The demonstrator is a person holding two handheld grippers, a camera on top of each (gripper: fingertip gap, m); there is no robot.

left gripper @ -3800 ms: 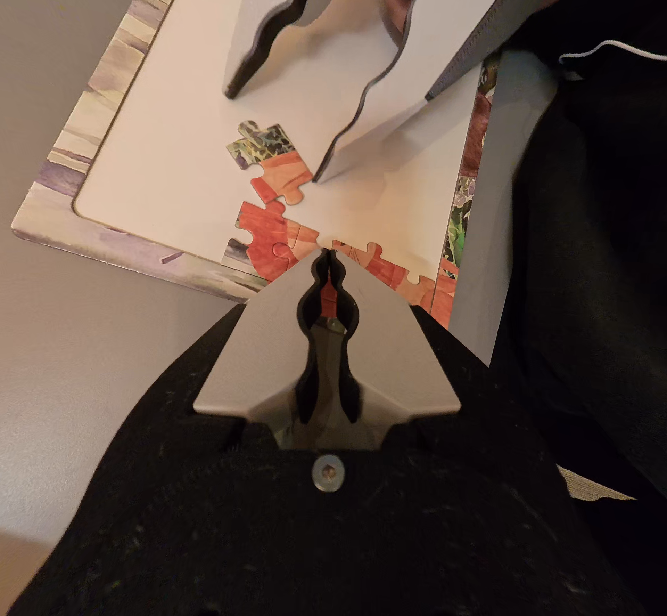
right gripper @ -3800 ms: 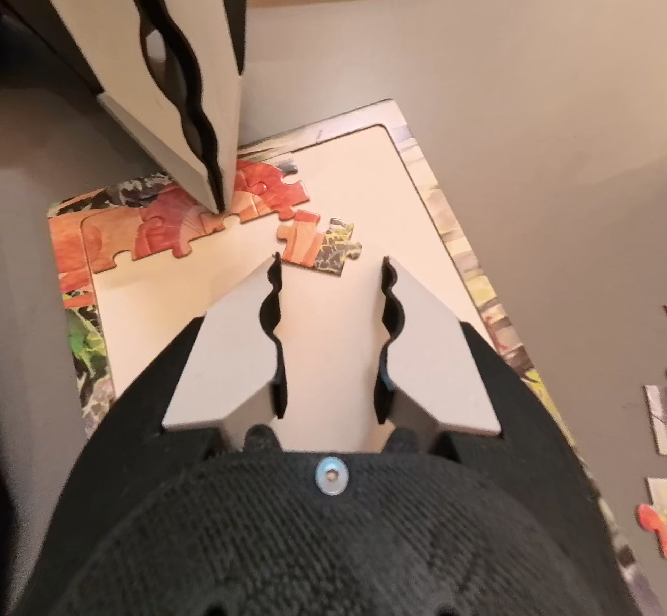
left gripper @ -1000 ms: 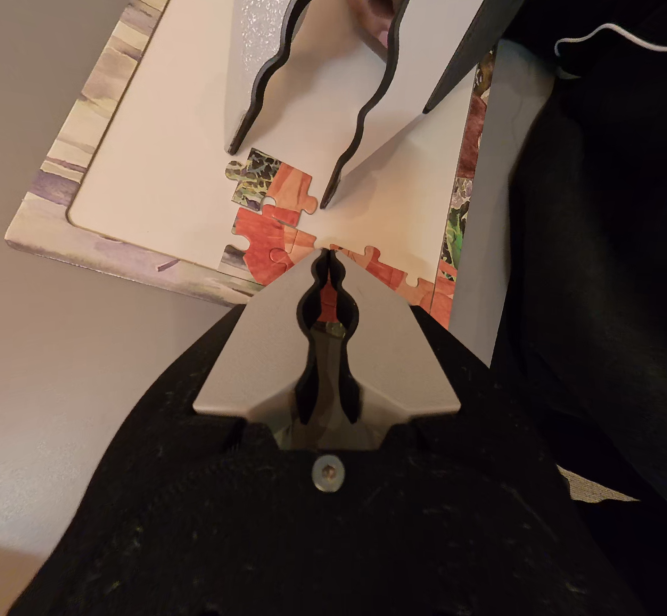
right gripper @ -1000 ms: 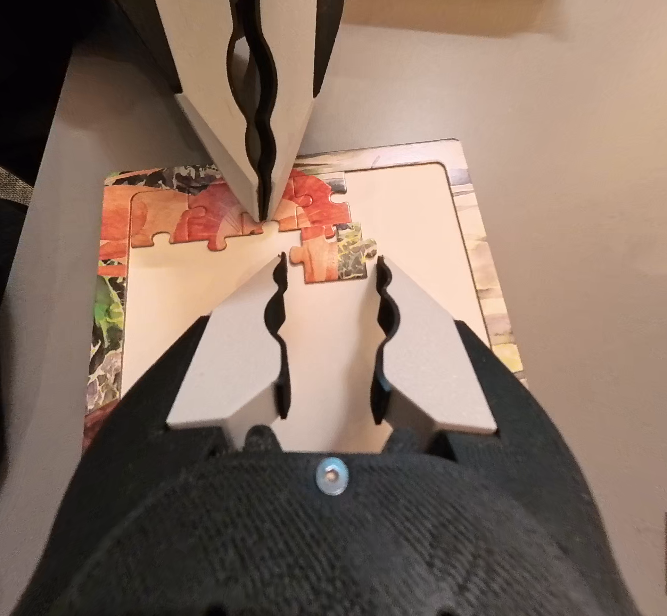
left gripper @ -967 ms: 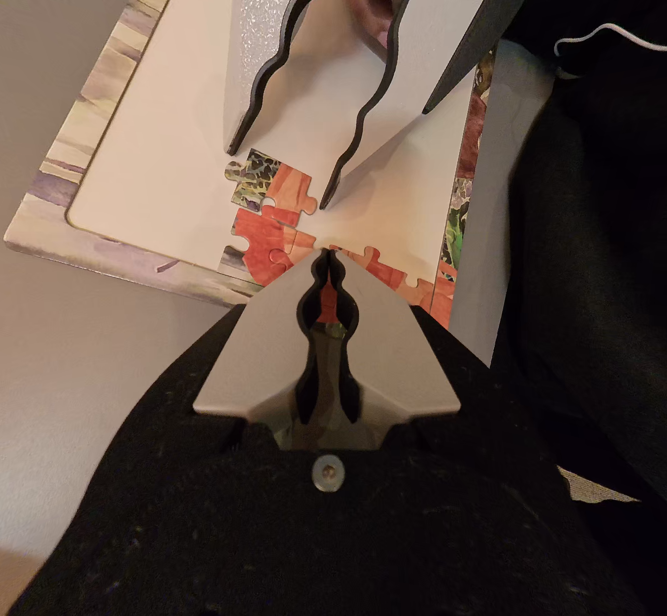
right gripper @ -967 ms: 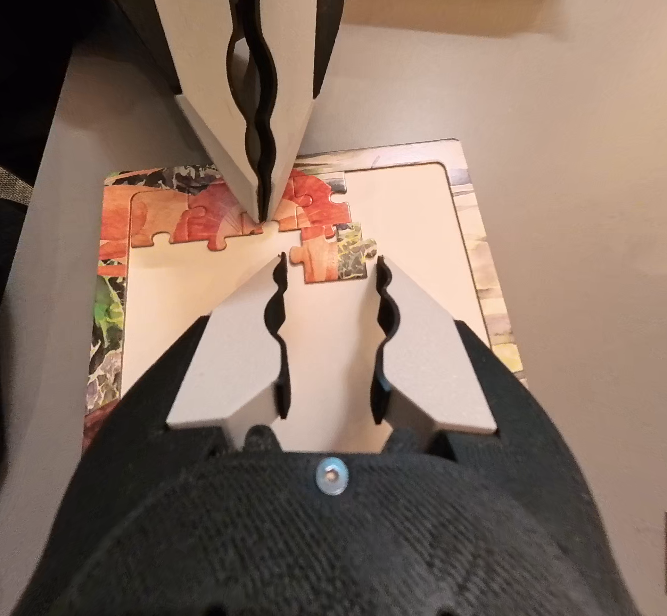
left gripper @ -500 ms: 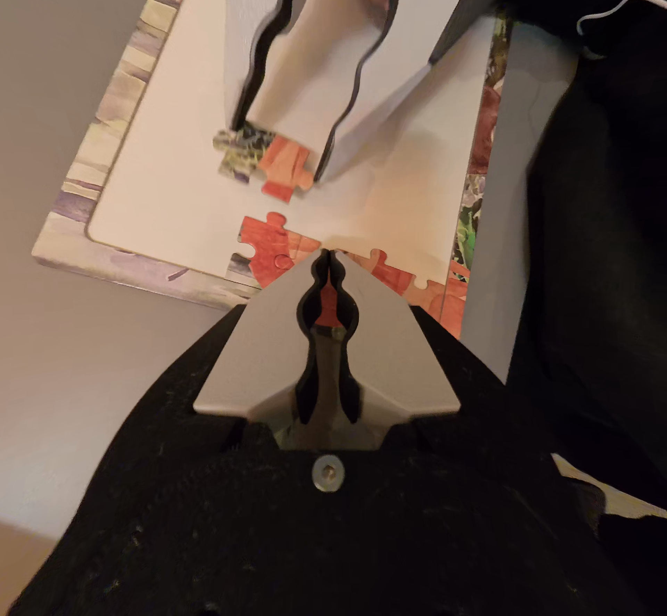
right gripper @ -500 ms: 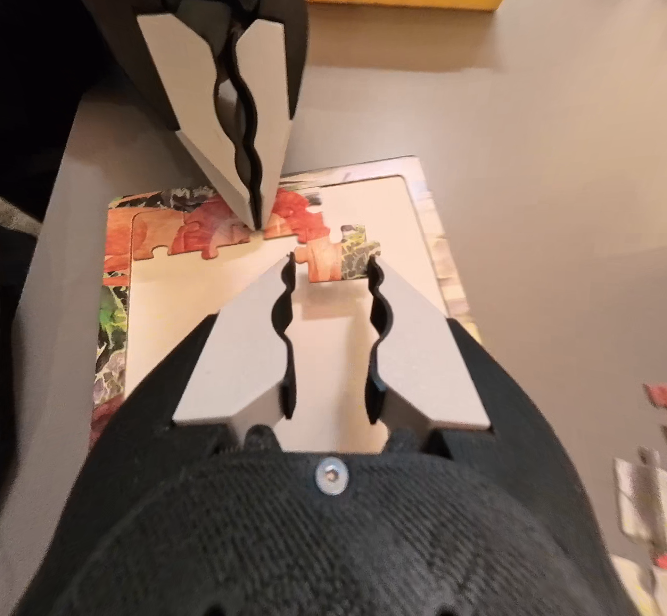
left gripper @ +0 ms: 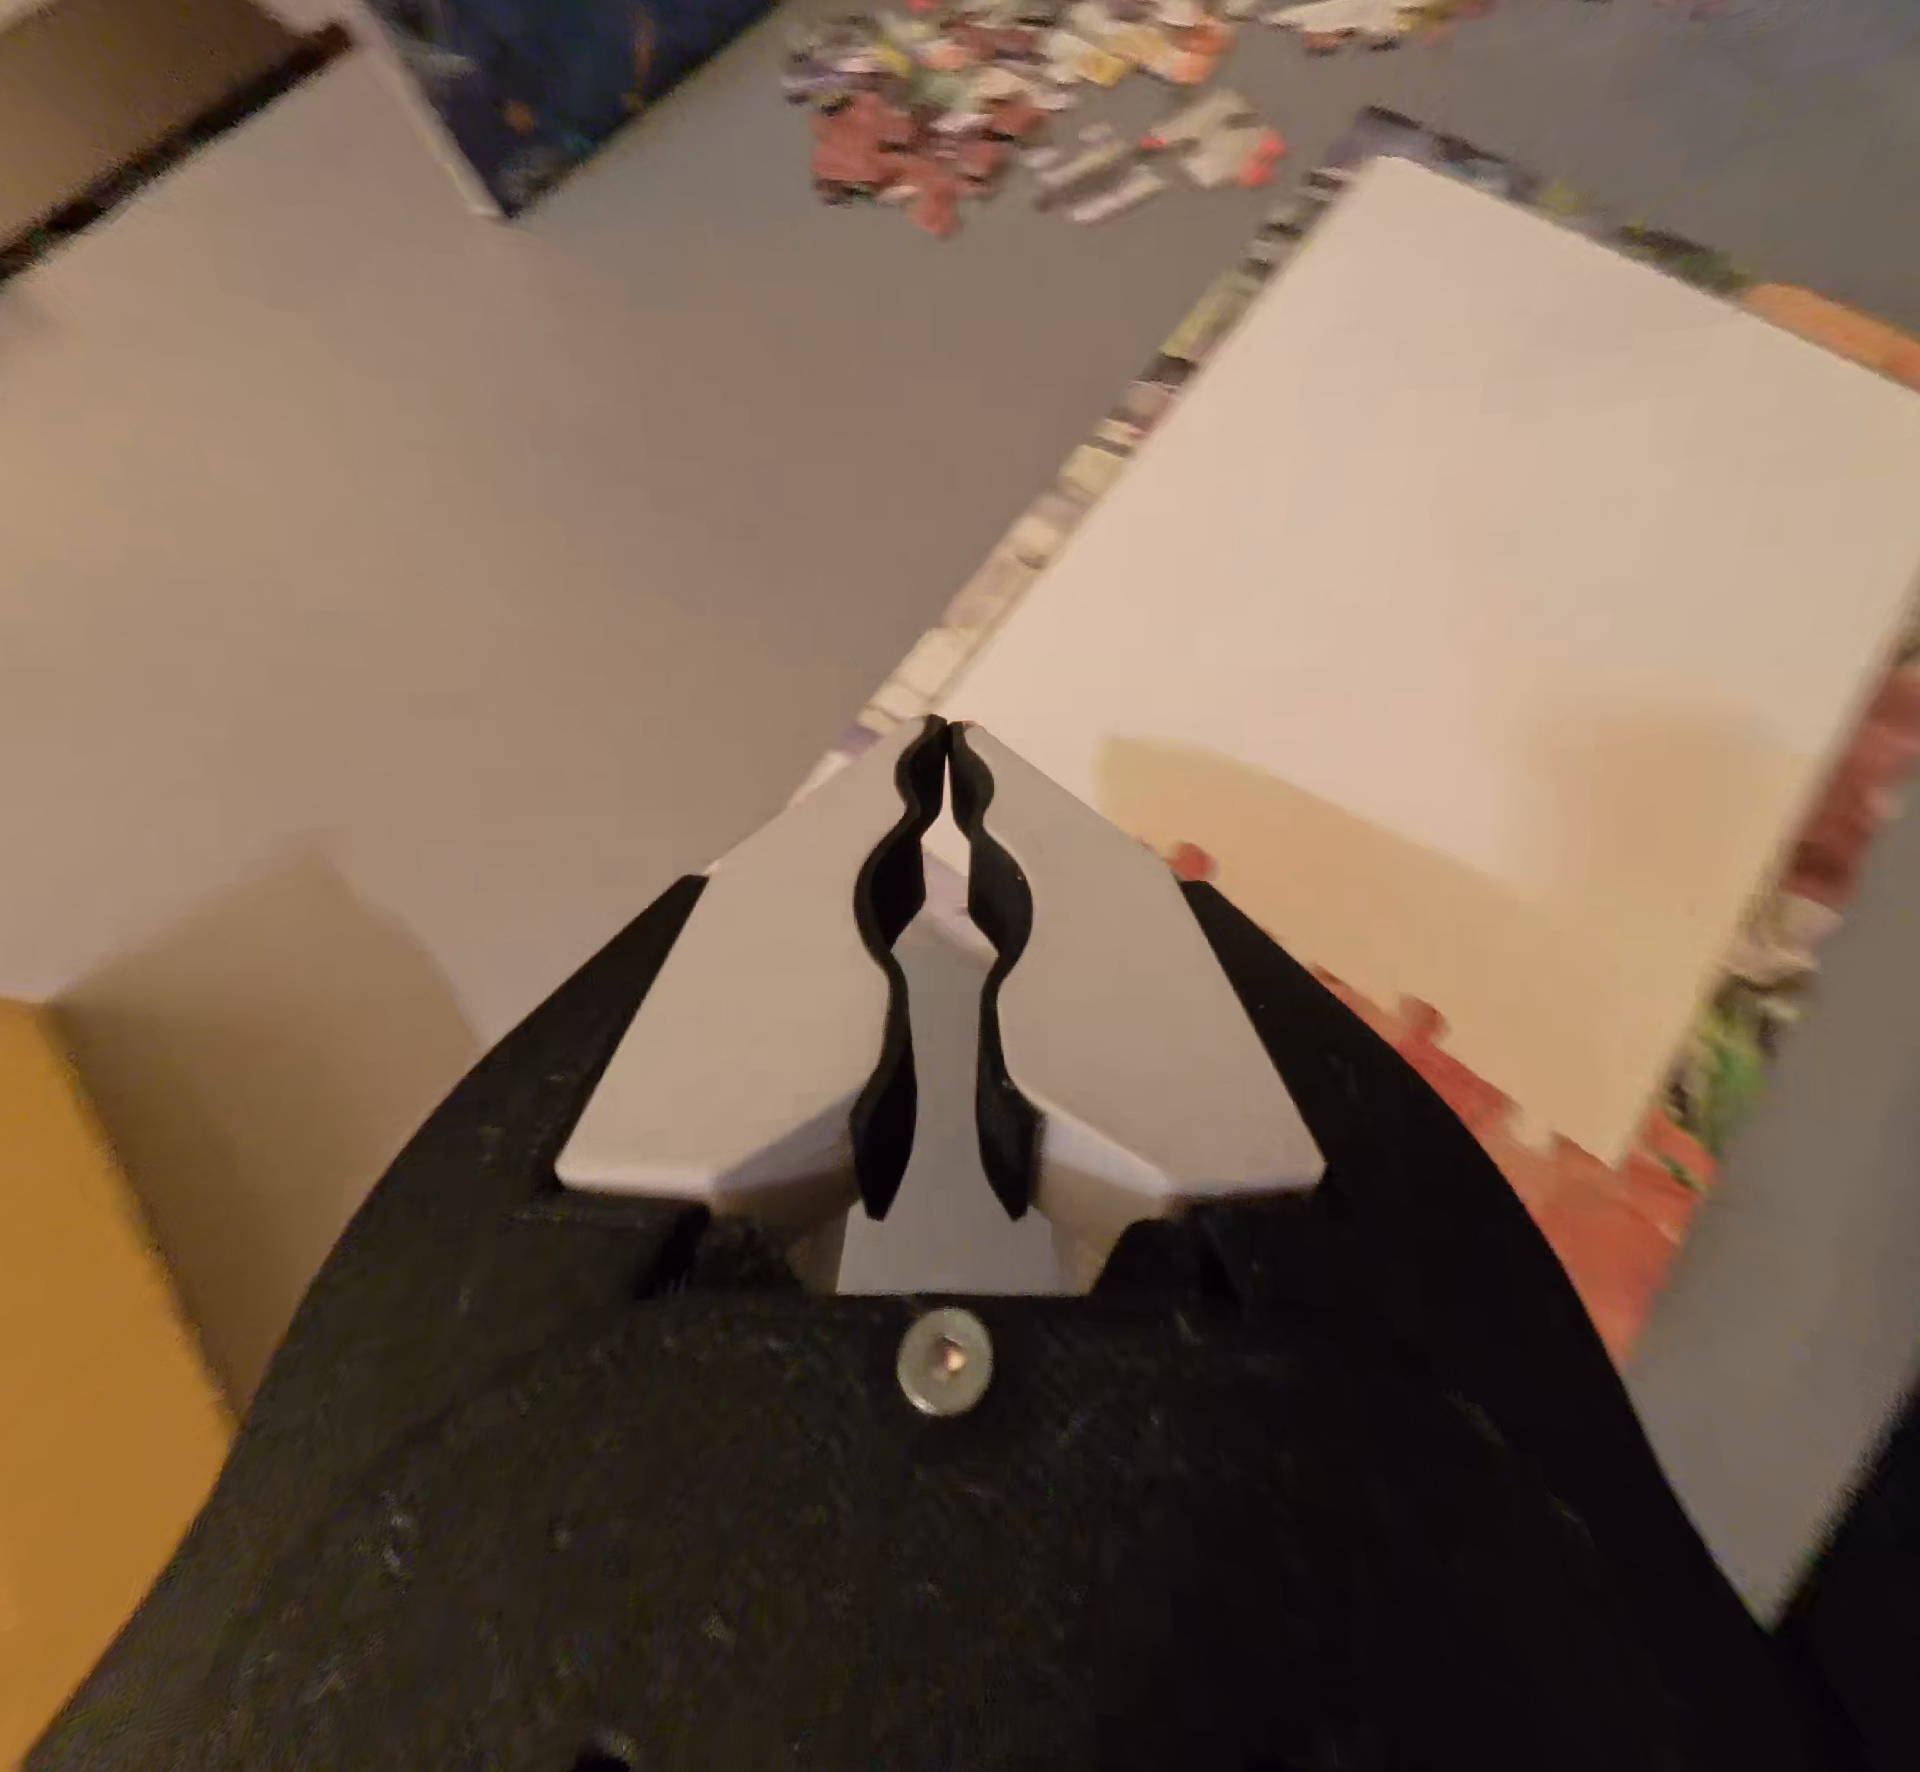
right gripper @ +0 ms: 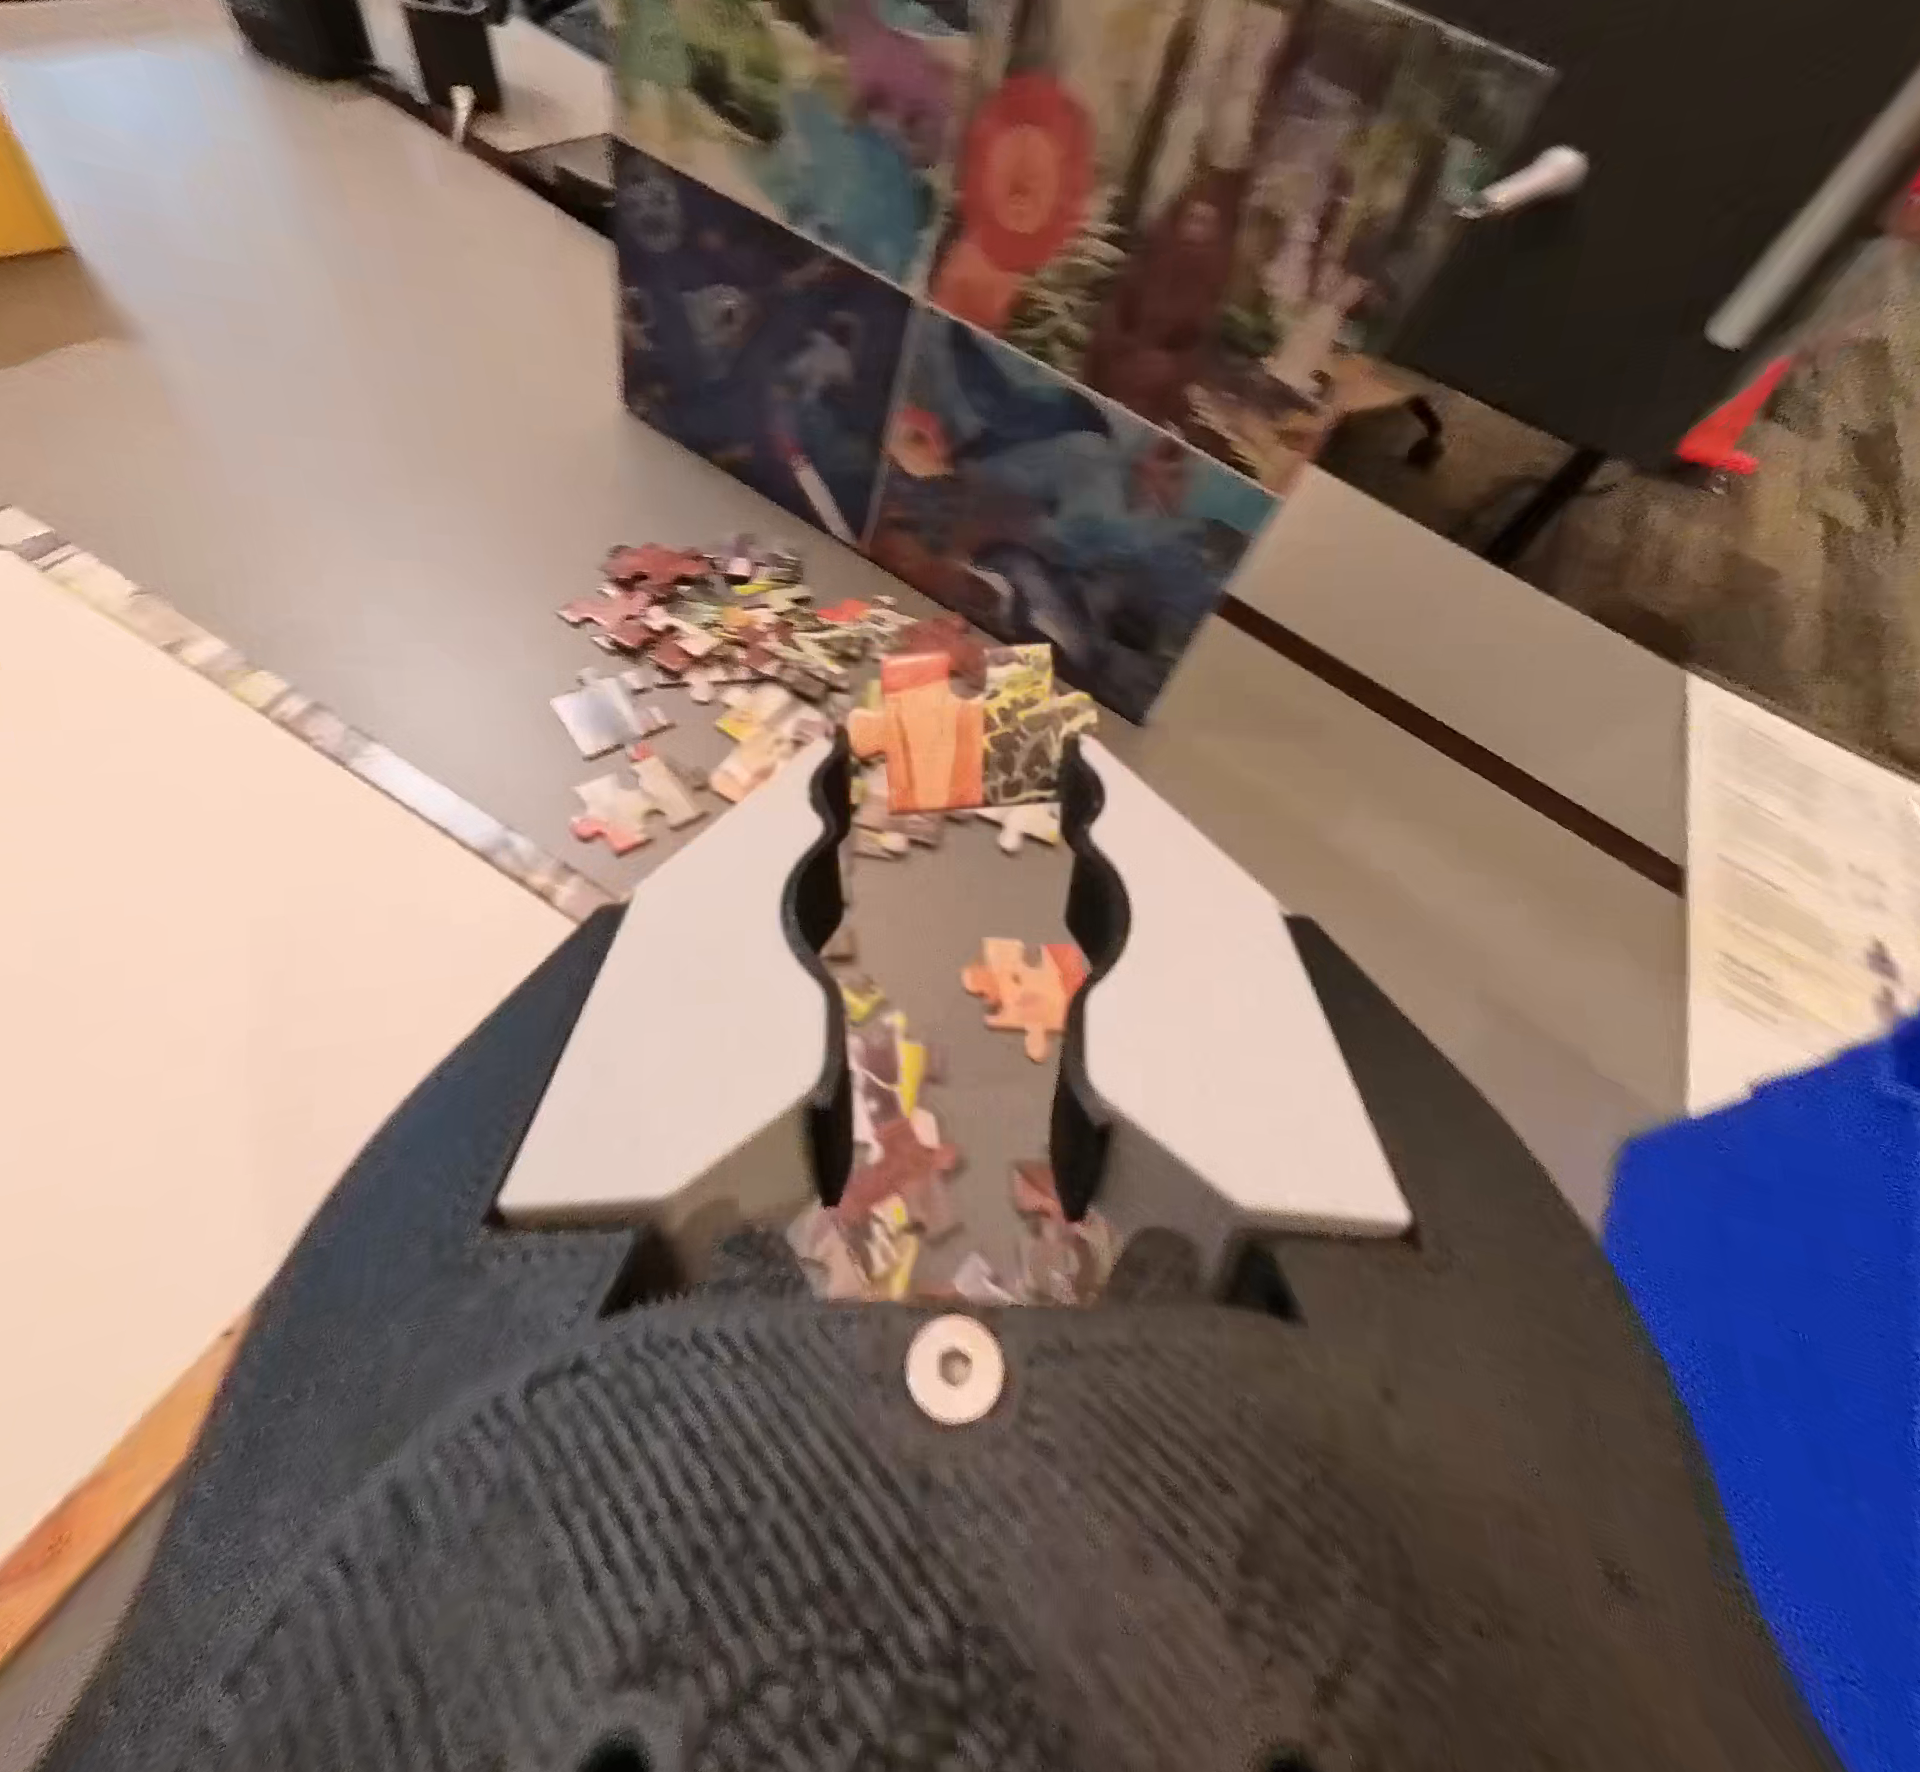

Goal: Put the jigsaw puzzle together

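Note:
My right gripper [right gripper: 958, 758] is shut on an orange and black-green puzzle piece [right gripper: 951, 735], gripped by its side edges and held in the air above the grey table. Loose puzzle pieces [right gripper: 727, 642] lie scattered below and beyond it. The cream puzzle board [right gripper: 208, 891] is to its left. My left gripper [left gripper: 948, 725] is shut and empty, raised over the near left corner of the board [left gripper: 1455, 579]. A row of joined orange-red pieces [left gripper: 1455, 1088] lies along the board's near edge. The views are blurred.
The picture-covered puzzle box [right gripper: 935, 288] stands behind the loose pile [left gripper: 987, 60]. A cardboard box [left gripper: 156, 60] is far left, a yellow box [left gripper: 62, 1307] near left. A printed sheet [right gripper: 1808, 891] and a blue object [right gripper: 1766, 1410] are on the right. Some 35 cm of space lies between my two pairs of fingers.
My right gripper closed on the orange and green piece, lifted it off the board and swung towards the loose pile. My left gripper rose off the joined pieces and turned away, staying shut.

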